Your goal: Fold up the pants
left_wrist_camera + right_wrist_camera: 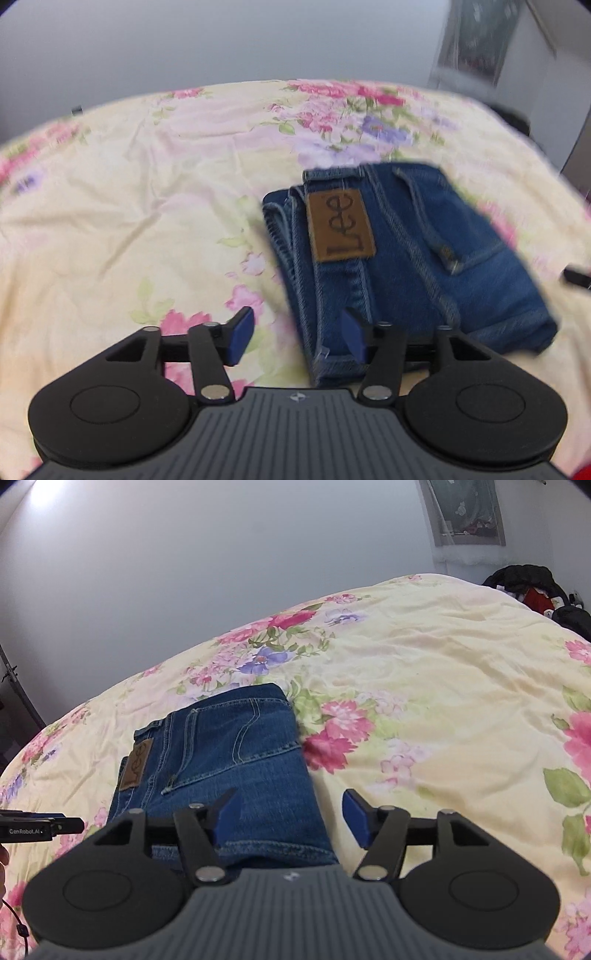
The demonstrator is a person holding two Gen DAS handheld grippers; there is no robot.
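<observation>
The blue jeans (413,266) lie folded into a compact stack on the flowered bedspread (147,206), with the brown Lee patch (340,225) on top. My left gripper (297,336) is open and empty, hovering at the stack's near left corner. In the right wrist view the jeans (229,760) sit left of centre. My right gripper (291,818) is open and empty over the stack's near right edge. The tip of the left gripper (40,825) shows at the left edge of the right wrist view.
The bedspread (443,701) stretches wide to the right and far side. A grey wall (184,572) stands behind the bed. Dark clothes and a red item (535,590) are piled at the far right. A hanging picture (465,513) is on the wall.
</observation>
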